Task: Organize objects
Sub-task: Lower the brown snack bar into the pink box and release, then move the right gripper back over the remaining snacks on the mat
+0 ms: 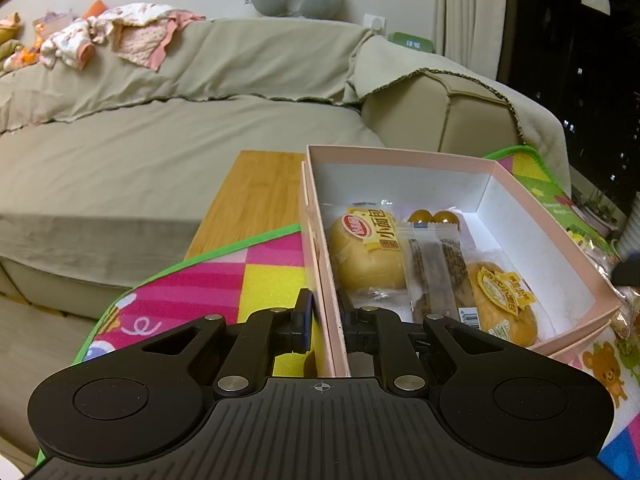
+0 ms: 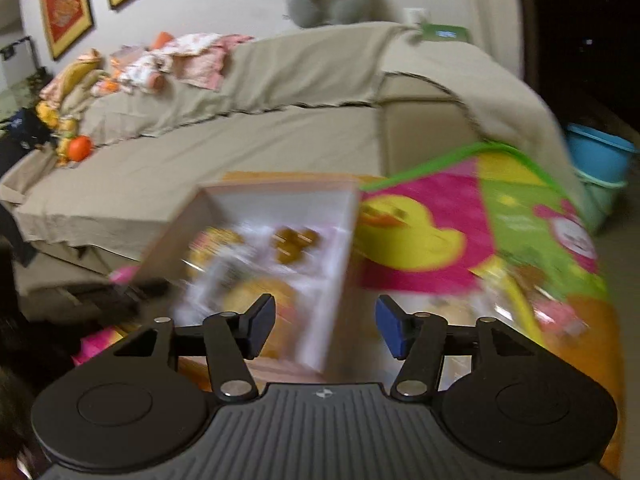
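From the left wrist camera, the left gripper sits at the bottom centre of the frame, its fingers pinched on the near left wall of a pink cardboard box, one pad outside and one inside. The box fills the centre right, resting on a colourful play mat that covers a wooden table. Inside lie a wrapped small bun at left, a second wrapped bun at lower right, a clear packet with a dark bar between them, and two brown round sweets toward the far wall. A beige sofa spans the upper half (baby clothes heaped on its backrest at upper left).

The right wrist view is motion-blurred. The right gripper at lower centre has its blue-padded fingers apart, gripping nothing, with the box's right wall blurred between and beyond them. A yellow duck print shows on the mat right of centre.
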`<state>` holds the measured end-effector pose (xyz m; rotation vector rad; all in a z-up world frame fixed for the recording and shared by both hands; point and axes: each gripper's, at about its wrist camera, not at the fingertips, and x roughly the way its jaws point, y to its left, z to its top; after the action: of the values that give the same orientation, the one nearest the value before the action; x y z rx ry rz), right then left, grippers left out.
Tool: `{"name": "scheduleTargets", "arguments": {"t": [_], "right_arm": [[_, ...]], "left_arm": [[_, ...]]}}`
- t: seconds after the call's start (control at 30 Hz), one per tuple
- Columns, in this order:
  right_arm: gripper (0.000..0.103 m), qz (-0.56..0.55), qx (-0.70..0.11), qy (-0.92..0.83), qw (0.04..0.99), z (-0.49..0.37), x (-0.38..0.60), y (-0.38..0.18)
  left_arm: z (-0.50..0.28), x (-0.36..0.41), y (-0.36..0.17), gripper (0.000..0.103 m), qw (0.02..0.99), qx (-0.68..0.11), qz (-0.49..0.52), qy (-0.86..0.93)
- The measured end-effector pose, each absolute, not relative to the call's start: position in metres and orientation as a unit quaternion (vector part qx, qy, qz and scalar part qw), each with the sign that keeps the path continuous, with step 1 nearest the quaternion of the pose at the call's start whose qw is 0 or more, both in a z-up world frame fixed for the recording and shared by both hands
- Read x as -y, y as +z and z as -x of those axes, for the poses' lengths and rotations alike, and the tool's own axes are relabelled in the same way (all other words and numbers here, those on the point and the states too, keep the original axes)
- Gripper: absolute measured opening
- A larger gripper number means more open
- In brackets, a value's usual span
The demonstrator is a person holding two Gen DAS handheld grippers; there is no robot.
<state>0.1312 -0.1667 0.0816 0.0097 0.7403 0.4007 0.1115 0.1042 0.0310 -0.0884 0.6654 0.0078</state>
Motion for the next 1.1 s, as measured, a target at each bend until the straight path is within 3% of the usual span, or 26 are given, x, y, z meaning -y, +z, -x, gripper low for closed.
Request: {"name": "scheduleTargets", "arguments": {"t": [0.6, 0.77, 1.1], "right_arm": [[0.067, 0.045, -0.361, 0.093, 0.927, -0.111, 0.25, 0.038], [0.052, 0.057, -0.332, 0.088, 0.937, -0.126, 0.245, 0.041], [0.051, 0.003, -0.31, 0.018, 0.95, -0.21, 0.267, 0.038]], "left_arm": [[-0.11, -0.103, 0.032, 0.014, 0.942, -0.333, 0.035, 0.01], [-0.11, -0.103, 0.032, 0.013, 0.942, -0.333, 0.036, 0.01], [-0.11, -0.102, 0.032, 0.013, 0.942, -0.332, 0.034, 0.012]]}}
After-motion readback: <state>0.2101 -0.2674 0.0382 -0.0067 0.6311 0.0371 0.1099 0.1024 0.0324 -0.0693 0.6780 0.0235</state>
